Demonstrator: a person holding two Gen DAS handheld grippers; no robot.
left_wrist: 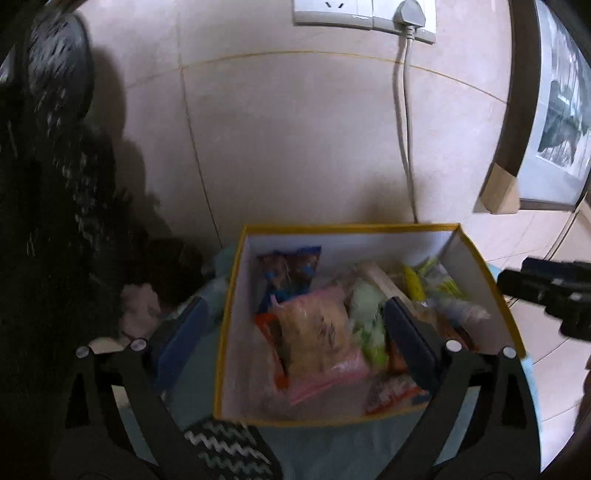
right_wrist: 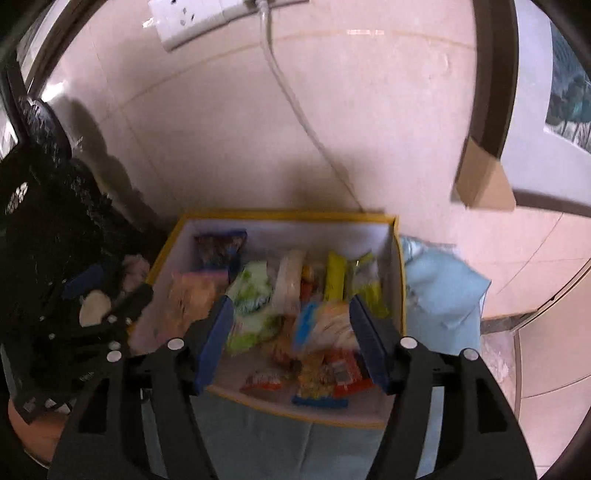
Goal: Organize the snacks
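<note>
A white box with a yellow rim (left_wrist: 351,227) (right_wrist: 280,214) stands on a light blue cloth and holds several snack packets. Among them are a pink-edged bag (left_wrist: 317,339), a blue packet (left_wrist: 291,273) (right_wrist: 218,247), a green packet (left_wrist: 365,317) (right_wrist: 251,291) and a yellow one (left_wrist: 413,284) (right_wrist: 334,277). My left gripper (left_wrist: 295,306) hangs above the box's near left side, open wide, with nothing held. My right gripper (right_wrist: 291,301) is open over the box's near right part, its pads clear of the packets. Each gripper shows at the edge of the other's view (left_wrist: 546,291) (right_wrist: 110,321).
The tiled wall behind carries a socket with a plug and cable (left_wrist: 406,14). A framed picture with a cardboard corner (left_wrist: 498,192) leans at the right. A dark bushy object (left_wrist: 55,184) fills the left. A black-and-white zigzag item (left_wrist: 225,443) lies in front of the box.
</note>
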